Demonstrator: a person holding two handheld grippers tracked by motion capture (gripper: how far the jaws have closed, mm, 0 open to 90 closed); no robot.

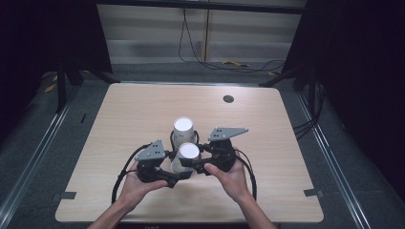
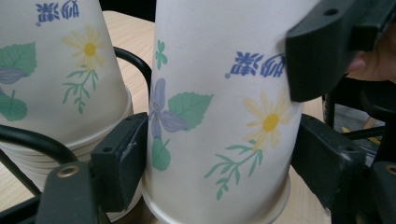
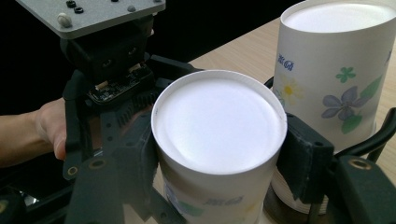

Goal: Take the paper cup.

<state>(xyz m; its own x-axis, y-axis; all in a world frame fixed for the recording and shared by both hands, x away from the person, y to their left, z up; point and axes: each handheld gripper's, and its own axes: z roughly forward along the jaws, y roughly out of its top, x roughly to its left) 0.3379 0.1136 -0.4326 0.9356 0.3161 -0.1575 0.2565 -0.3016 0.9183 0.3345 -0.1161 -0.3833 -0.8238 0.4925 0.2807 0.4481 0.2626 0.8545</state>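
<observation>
Near cup (image 1: 187, 157) | upside-down | clamped between left gripper (image 1: 177, 177) and right gripper (image 1: 197, 164)

- left gripper (image 1: 173, 180): black body, grey three-cornered plate, black cable loop
- right gripper (image 1: 198, 164): same build, plate with small screws
- forearms bare

Both forearms enter from the near edge, hands close together. Left gripper (image 1: 177, 175) points toward the right one, jaws pressed against what stands between them. Right gripper (image 1: 195, 164) points leftward, jaws likewise clamped. Grey plates face up.
</observation>
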